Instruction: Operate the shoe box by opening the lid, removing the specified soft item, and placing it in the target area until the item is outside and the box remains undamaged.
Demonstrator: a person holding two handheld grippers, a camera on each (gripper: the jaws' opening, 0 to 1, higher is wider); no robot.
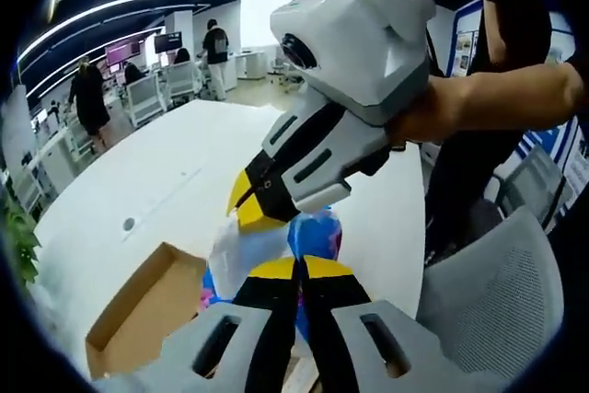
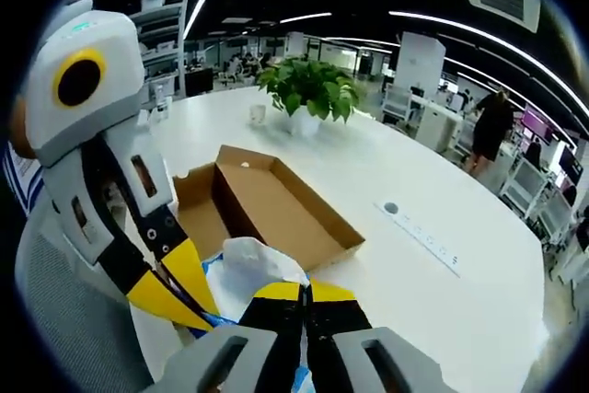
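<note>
In the left gripper view, my left gripper (image 1: 301,269) stands at the bottom centre with its two yellow tips pressed together, and between them it pinches the soft item (image 1: 311,235), a bundle of white and blue-pink plastic that rises just above the tips. My right gripper (image 1: 245,200) comes down from the upper right of the frame, and its yellow tips are closed on the upper left part of the same bundle, so both tongs hold it, very near to each other. The open shoe box (image 1: 147,306) lies at the lower left, beside the bundle and to the left of my jaws; its long axis runs from lower left to upper right on the white table (image 1: 166,172). In the right gripper view, my right gripper (image 2: 305,294) is at the bottom centre, tips shut on the soft item (image 2: 250,269), which bulges up and to the left. The left gripper (image 2: 189,296) enters from the left and bites the bundle on its left side. The shoe box (image 2: 276,204) lies just behind the bundle, toward the frame centre, its long axis going from upper left to lower right. I judge the item is already out and above the box edge. I count one box, one soft item, two tongs, one potted plant (image 2: 308,89).
</note>
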